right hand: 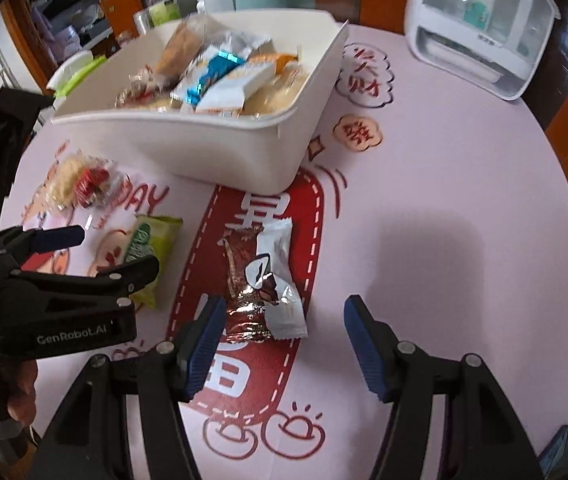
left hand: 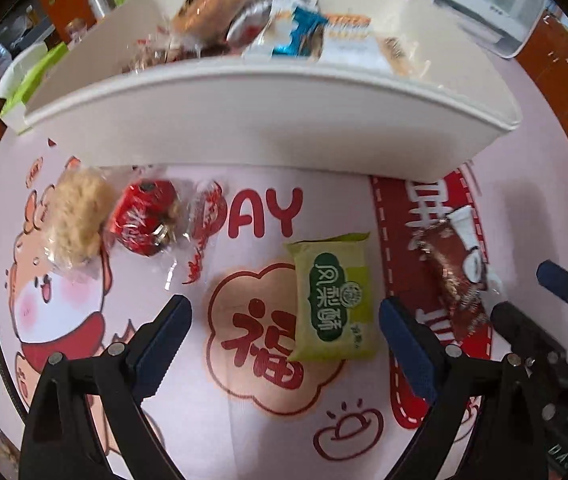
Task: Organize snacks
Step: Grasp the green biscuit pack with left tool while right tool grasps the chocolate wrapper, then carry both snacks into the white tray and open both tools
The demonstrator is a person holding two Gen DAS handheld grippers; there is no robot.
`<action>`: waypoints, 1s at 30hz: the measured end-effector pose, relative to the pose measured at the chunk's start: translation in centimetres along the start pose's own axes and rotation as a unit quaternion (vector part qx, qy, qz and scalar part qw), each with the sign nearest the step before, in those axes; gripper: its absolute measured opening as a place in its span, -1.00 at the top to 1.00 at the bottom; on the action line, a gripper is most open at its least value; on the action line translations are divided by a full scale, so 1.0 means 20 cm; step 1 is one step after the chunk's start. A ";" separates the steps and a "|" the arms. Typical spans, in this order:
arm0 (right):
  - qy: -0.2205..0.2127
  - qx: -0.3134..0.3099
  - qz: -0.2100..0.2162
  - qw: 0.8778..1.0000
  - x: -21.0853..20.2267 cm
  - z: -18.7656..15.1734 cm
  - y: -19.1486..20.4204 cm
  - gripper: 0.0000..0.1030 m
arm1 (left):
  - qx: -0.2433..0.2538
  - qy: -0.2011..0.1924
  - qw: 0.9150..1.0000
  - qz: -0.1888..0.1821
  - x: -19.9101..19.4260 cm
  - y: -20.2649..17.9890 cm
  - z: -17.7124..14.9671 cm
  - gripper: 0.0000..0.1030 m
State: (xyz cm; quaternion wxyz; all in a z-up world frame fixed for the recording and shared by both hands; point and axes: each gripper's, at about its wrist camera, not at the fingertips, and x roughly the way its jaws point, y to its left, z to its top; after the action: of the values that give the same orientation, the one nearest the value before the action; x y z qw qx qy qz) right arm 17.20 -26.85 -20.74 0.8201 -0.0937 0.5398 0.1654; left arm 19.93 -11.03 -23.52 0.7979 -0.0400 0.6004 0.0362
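Note:
My left gripper (left hand: 284, 340) stands open just above the table, pointing steeply down. A green snack packet (left hand: 332, 300) lies flat between its pads, close to the right one and untouched. My right gripper (right hand: 284, 344) is open too, astride the near end of a brown and white foil packet (right hand: 264, 280) that lies by its left pad. A fluffy beige snack (left hand: 76, 220), a red wrapped sweet (left hand: 144, 216) and a clear red-printed wrapper (left hand: 204, 220) lie at the left. The white bin (left hand: 244, 128) behind them holds several packets.
A pink tablecloth (right hand: 444, 184) with red prints covers the round table. A white appliance with a clear lid (right hand: 480, 28) stands at the back right. Bottles (right hand: 160, 4) and a green and white box (right hand: 76, 68) sit behind the bin. The table edge curves close on the right.

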 end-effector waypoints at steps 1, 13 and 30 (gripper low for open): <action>0.003 -0.001 0.002 1.000 0.02 0.00 0.00 -0.19 | -0.002 0.003 1.000 -0.001 0.01 0.00 0.00 -0.83; 0.017 -0.021 0.004 1.000 0.18 0.03 0.04 -0.03 | -0.019 0.014 1.000 0.007 0.11 0.01 0.02 -0.71; 0.028 -0.024 0.043 0.998 0.14 -0.02 0.08 0.77 | 0.022 -0.007 1.000 -0.001 -0.02 -0.03 -0.11 0.32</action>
State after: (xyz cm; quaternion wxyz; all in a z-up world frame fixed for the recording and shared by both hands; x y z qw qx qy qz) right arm 17.27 -24.98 -23.49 0.7940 -0.0951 0.5622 0.2109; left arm 17.84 -11.92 -23.79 0.8030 -0.0224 0.5952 0.0227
